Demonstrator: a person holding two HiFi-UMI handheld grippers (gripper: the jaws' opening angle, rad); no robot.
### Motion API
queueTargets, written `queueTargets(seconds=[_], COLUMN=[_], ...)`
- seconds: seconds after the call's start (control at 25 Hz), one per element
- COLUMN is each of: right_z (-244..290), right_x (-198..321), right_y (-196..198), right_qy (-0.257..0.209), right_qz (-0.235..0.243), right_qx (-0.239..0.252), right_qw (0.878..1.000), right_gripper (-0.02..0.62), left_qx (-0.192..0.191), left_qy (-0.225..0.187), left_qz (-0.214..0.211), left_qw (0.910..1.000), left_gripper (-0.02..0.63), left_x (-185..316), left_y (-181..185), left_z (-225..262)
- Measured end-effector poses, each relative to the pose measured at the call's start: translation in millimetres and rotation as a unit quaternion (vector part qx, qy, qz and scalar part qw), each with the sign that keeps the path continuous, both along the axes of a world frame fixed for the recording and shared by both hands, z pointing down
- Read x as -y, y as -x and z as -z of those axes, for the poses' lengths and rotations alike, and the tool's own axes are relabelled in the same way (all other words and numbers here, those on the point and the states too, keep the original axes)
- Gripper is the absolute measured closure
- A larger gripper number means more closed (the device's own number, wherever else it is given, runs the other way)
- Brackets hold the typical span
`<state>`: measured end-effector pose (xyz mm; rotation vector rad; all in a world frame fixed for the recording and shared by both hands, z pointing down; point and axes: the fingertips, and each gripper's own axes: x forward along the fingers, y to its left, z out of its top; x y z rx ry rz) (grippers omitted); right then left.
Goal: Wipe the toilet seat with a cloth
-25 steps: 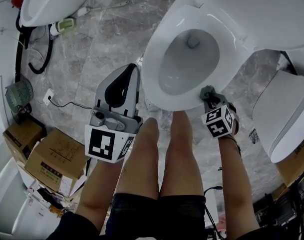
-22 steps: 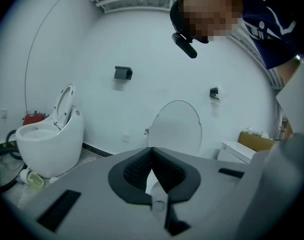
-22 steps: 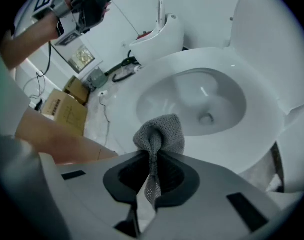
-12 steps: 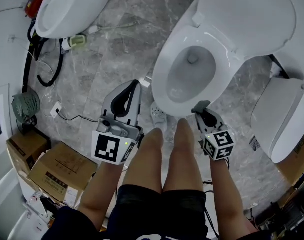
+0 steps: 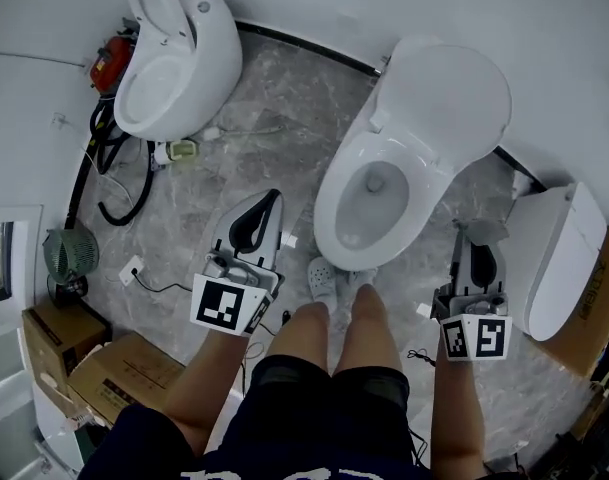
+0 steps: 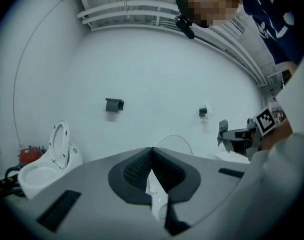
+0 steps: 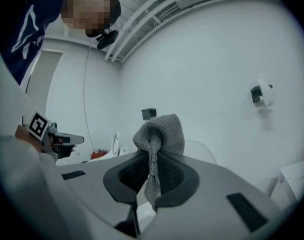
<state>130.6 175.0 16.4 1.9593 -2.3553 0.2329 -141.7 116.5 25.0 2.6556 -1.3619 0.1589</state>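
Cloth, grey and knitted, sits pinched in the closed jaws of the right gripper, off to the right of the toilet seat and clear of it; left gripper hangs opposite, jaws together on nothing

The person wears a navy top with white print, dark shorts and pale clogs. The left tongs and right tongs are grey, with black ribbed pads and a cube of black-and-white square markers each.
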Motion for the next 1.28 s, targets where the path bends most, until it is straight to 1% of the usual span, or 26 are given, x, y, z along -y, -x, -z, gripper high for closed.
queueTargets(seconds=[0.16, 0.24, 0.36, 0.48, 0.64, 0.88, 1.08, 1.16, 1.28], right_z=[98, 140, 186, 215, 238, 250, 258, 261, 264], right_x=[-9, -16, -24, -35, -50, -64, -74, -78, -83], right_y=[10, 11, 11, 7, -3, -9, -8, -9, -8], right_qy=[-0.074, -0.101, -0.121, -0.129, -0.138, -0.127, -0.128, -0.130, -0.132], right_qz=[-0.004, -0.004, -0.002, -0.003, -0.009, -0.012, -0.016, -0.017, -0.020], right_qx=[-0.011, -0.015, -0.020, -0.022, -0.019, -0.005, -0.012, -0.014, -0.019], right_qw=[0.997, 0.995, 0.993, 0.991, 0.990, 0.992, 0.992, 0.991, 0.991], right_gripper=[0.546, 0.548, 0.548, 0.548, 0.548, 0.548, 0.546, 0.546, 0.548], left_qx=[-0.004, -0.005, -0.004, -0.004, -0.005, -0.006, -0.036, -0.033, -0.017], left_qy=[-0.014, -0.022, -0.035, -0.046, -0.062, -0.075, -0.098, -0.099, -0.096], left_qz=[-0.010, -0.017, -0.029, -0.038, -0.042, -0.036, -0.024, -0.024, -0.029], left_qw=[0.9998, 0.9996, 0.9990, 0.9982, 0.9972, 0.9965, 0.9943, 0.9943, 0.9948], left_gripper=[0.594, 0.594, 0.594, 0.594, 0.594, 0.594, 0.594, 0.594, 0.594], left_x=[-3, -6, -13, -23, -36, -52, -57, -60, -65], left_y=[2, -1, -7, -15, -22, -20, -19, -18, -15], left_z=[56, 83, 116, 144, 170, 194, 216, 217, 215])
